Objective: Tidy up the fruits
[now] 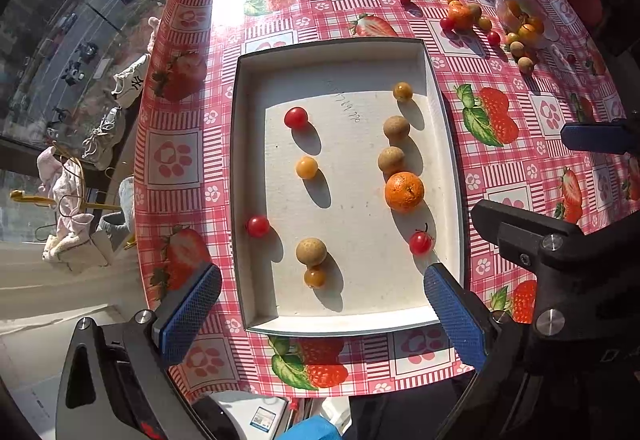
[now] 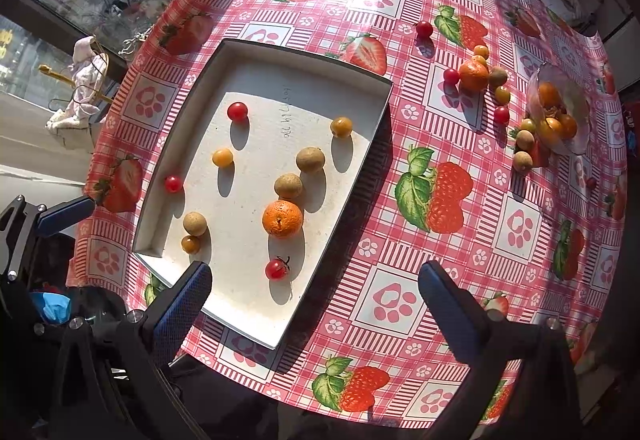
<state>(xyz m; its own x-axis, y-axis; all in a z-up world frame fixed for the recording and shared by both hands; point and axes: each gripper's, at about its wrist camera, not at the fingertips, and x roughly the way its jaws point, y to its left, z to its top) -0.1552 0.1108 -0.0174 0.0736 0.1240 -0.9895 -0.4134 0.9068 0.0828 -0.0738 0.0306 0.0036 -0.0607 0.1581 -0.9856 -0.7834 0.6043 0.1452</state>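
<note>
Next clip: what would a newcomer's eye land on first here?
Probably the white tray at the centre of the strawberry-print tablecloth, dotted with small fruits, the orange being the biggest. Next, more fruit spilling from a tipped clear bowl at the far right. Both grippers hang open, empty.

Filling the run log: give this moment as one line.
left tool: open, empty | right tool: open, empty | tray: mandarin among small fruits | tablecloth: loose fruits beside bowl

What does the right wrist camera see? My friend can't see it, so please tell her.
A white tray on a strawberry tablecloth holds one orange and several small red, yellow and brown fruits. The open right gripper hovers empty at its near edge; more fruit lies loose far right.
</note>
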